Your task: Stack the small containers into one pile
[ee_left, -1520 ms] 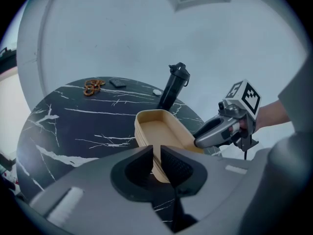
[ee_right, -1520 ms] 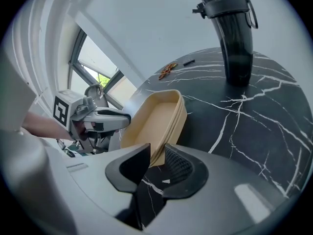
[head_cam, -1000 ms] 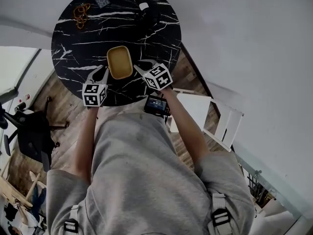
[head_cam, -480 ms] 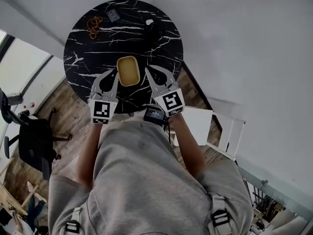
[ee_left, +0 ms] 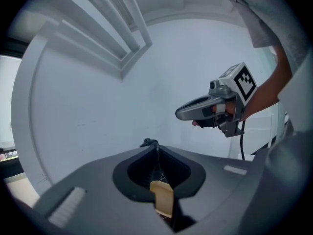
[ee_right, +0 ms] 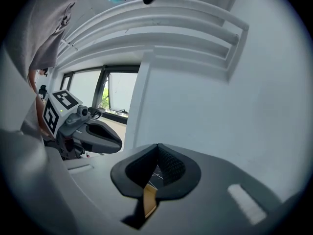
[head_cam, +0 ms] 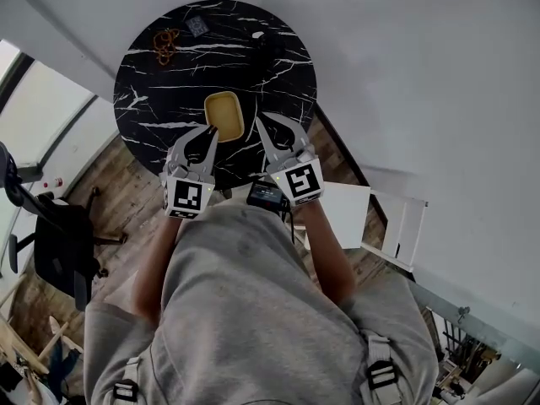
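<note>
One yellow container [head_cam: 224, 113] sits on the round black marble table [head_cam: 169, 91], near its front edge. My left gripper [head_cam: 210, 132] hovers just left of and in front of it, jaws shut and empty. The right gripper [head_cam: 261, 118] hangs to the container's right, also shut with nothing in it. In the left gripper view the shut left gripper [ee_left: 156, 146] points at a white wall, and a slice of the container [ee_left: 163, 199] shows below the tips. The right gripper view shows the shut right gripper [ee_right: 157, 146] and a sliver of the container [ee_right: 149, 199].
At the table's far side lie a brown chain [head_cam: 163, 45], a small dark card [head_cam: 197, 25] and a white and dark object [head_cam: 262, 39]. A white rack [head_cam: 380, 218] stands at the right, an office chair [head_cam: 55, 243] at the left. A black device [head_cam: 268, 196] hangs at the person's waist.
Both grippers have drawn back from the container's sides toward the table's front edge and now point forward. The container has not moved on the table.
</note>
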Demonstrator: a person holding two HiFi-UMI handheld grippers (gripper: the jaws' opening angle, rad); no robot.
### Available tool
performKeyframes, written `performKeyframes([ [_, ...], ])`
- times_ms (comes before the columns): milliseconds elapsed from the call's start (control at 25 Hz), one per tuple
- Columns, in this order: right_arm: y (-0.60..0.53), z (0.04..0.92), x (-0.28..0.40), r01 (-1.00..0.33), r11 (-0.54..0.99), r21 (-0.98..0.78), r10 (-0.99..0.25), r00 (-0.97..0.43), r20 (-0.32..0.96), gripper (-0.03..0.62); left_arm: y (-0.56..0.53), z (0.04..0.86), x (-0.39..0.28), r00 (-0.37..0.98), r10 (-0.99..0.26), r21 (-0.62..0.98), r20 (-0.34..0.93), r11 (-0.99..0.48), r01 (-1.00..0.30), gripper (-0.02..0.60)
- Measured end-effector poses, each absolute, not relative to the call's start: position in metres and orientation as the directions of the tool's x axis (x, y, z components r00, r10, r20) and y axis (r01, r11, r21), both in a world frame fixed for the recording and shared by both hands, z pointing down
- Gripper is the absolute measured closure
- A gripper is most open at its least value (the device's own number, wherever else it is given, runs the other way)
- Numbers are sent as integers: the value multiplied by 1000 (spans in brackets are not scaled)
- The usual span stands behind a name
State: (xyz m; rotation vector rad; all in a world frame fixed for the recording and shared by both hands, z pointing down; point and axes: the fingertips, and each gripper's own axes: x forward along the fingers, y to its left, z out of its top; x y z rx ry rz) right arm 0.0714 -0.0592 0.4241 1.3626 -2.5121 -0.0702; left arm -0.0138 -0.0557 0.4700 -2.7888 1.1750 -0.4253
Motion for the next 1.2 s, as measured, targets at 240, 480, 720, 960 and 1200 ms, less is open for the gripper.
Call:
performKeyframes([
  [240,-51,427,72,-814,557,164,-825,-520,221,583,-47,468,-7,681,-699,-200,219,-715,-670,563],
  [480,-50,428,68,-807,569,158,-817,-531,224,583,-45,472,-7,678,-698,-200,231,-716,-669,563],
  [720,-54,429,72,-812,562,155,-823,-529,208,583,-45,479,-6,679,-690,-197,251,-723,-662,563],
  [960,-56,433,74,-819,556,142,-825,-523,215,583,-46,483,-3,686,-677,-189,266,-734,-652,563],
  [1200,-58,437,78,-829,544,125,-831,-512,219,583,-46,491,0,694,-661,-179,287,-748,-639,563],
])
